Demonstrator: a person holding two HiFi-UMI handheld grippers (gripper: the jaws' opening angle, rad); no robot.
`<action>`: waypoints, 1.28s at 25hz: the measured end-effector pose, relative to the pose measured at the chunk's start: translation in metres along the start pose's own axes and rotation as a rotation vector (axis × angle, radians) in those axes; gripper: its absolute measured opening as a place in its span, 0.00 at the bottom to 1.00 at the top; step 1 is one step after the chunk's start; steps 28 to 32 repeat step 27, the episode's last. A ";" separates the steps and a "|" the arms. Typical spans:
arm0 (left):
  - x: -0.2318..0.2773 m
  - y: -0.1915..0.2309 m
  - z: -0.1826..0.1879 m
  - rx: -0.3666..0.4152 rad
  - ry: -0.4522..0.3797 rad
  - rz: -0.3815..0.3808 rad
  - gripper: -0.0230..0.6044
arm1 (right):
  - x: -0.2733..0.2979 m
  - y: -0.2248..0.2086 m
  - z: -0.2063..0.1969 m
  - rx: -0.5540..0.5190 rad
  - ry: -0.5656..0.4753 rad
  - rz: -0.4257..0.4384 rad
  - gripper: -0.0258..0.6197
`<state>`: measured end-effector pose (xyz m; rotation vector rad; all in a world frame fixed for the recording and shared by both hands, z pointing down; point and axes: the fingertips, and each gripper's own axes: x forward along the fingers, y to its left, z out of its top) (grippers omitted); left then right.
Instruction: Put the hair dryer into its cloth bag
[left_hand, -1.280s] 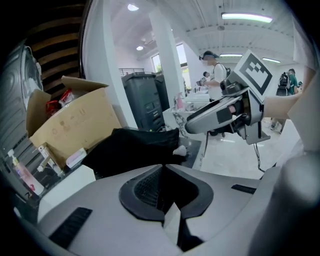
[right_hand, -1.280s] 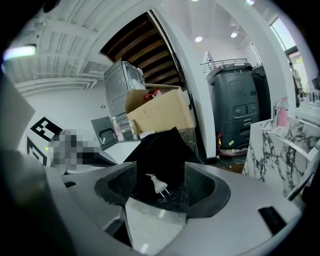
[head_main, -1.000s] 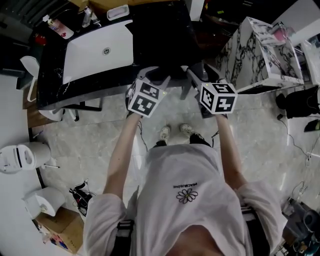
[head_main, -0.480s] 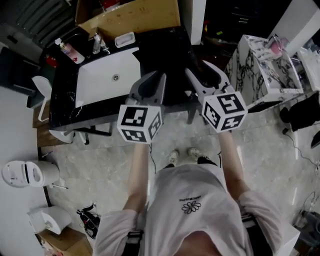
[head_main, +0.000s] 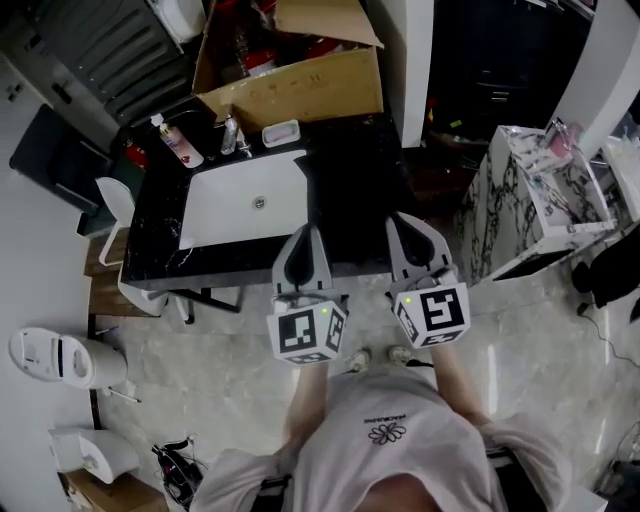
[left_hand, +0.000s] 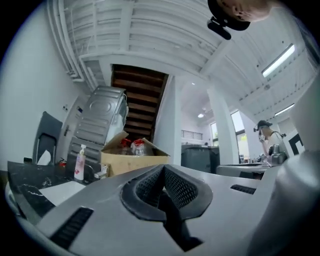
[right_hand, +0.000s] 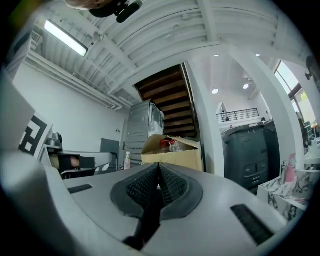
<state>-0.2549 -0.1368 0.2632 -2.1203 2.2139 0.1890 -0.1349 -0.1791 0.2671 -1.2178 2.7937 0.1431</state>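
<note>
No hair dryer and no cloth bag shows in any view. In the head view my left gripper (head_main: 305, 232) and right gripper (head_main: 405, 222) are held side by side over the front edge of a black counter (head_main: 350, 190), pointing away from the person. Both have just closed, with nothing between the jaws. In the left gripper view the left gripper (left_hand: 162, 167) has its ribbed pads pressed together. The right gripper (right_hand: 159, 165) looks the same in the right gripper view. Both aim level across the room.
A white sink (head_main: 245, 200) is set in the counter, with a soap bottle (head_main: 175, 140) and a small tray (head_main: 280, 132) behind it. An open cardboard box (head_main: 300, 85) stands at the back. A marble-patterned cabinet (head_main: 520, 195) is at the right, and white bins (head_main: 60, 355) are at the left.
Both grippers rose and tipped from pointing down to level. Their jaws went from open to shut, empty. The head view now takes in the cardboard box behind the counter.
</note>
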 end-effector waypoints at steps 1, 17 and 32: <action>-0.002 0.001 -0.003 0.010 0.010 0.008 0.06 | -0.003 0.003 -0.006 -0.004 0.012 0.004 0.06; -0.007 0.008 -0.012 0.057 0.043 0.060 0.06 | -0.009 0.018 -0.018 -0.008 0.041 0.080 0.06; -0.004 0.010 -0.017 0.060 0.069 0.057 0.06 | -0.006 0.015 -0.016 -0.017 0.025 0.082 0.06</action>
